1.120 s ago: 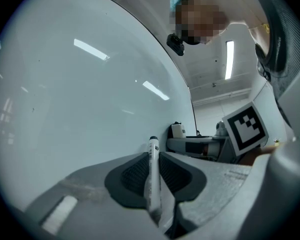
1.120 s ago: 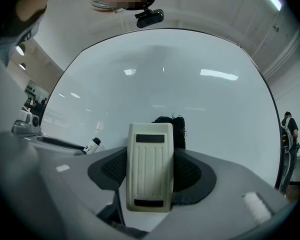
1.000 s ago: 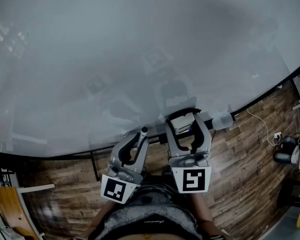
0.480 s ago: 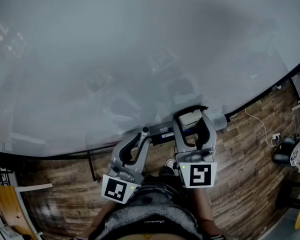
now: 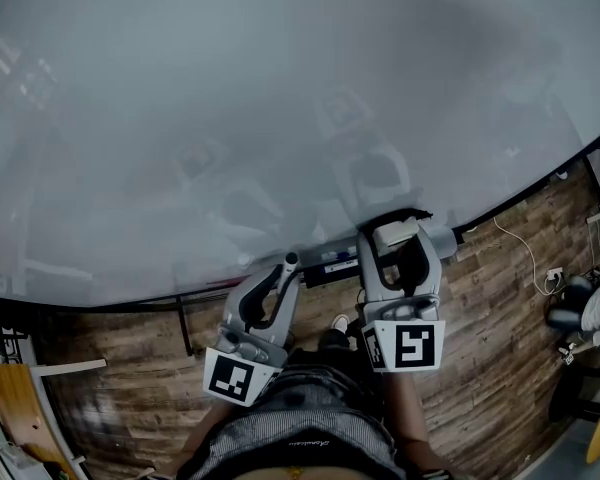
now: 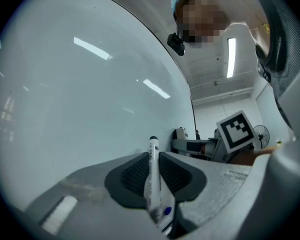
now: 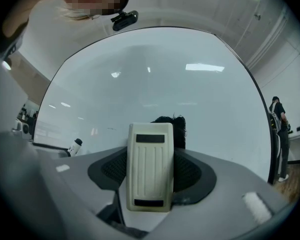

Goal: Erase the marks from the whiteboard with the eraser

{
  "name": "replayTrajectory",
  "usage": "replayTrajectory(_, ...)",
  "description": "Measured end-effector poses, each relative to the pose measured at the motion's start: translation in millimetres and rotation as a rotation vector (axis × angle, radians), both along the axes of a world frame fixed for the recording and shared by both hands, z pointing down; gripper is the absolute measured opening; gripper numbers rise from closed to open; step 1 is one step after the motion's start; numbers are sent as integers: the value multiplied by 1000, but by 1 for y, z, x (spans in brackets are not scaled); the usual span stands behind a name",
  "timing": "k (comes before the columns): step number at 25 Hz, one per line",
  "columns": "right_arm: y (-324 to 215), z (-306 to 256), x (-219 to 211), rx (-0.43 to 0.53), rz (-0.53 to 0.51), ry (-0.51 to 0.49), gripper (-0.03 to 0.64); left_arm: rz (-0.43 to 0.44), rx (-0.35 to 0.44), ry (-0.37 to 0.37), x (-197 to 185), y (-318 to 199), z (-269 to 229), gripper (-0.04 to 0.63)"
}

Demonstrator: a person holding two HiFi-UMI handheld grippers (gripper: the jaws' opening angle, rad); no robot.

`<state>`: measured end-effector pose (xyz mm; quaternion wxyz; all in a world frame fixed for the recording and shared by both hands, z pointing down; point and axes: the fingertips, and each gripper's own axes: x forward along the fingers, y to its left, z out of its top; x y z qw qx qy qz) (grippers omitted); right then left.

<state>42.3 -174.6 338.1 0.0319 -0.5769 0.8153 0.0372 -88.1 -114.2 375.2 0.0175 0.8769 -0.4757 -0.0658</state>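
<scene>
Currently, right gripper point(image 5: 397, 223): jaws clamped on cream ribbed eraser point(image 7: 150, 166), at lower edge of glossy whiteboard point(image 5: 280, 88).
Left gripper point(image 5: 280, 268): pinching white marker pen point(image 6: 152, 179).
Risk: marker tip could mark whiteboard.

Whiteboard point(image 5: 280, 88) ahead, marker point(image 6: 152, 179) in left tongs point(image 5: 282, 271), eraser point(image 7: 150, 166) in right tongs point(image 5: 399, 226) alongside, floor point(image 5: 500, 298) below

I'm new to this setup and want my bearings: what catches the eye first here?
The big pale whiteboard fills most of the head view. Low in front of it, the right gripper is shut on a cream eraser, and the left gripper beside it is shut on a white marker.
</scene>
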Motion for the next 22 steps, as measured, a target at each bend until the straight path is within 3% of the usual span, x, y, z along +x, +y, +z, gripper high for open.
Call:
replayTrajectory(9, 3, -7, -8, -5, -8, -35, 255, 30, 4, -4, 5, -2, -7, 72)
replayTrajectory(22, 9, -9, -24, -22, 1, 21, 255, 69, 6, -12, 1, -4, -7, 71)
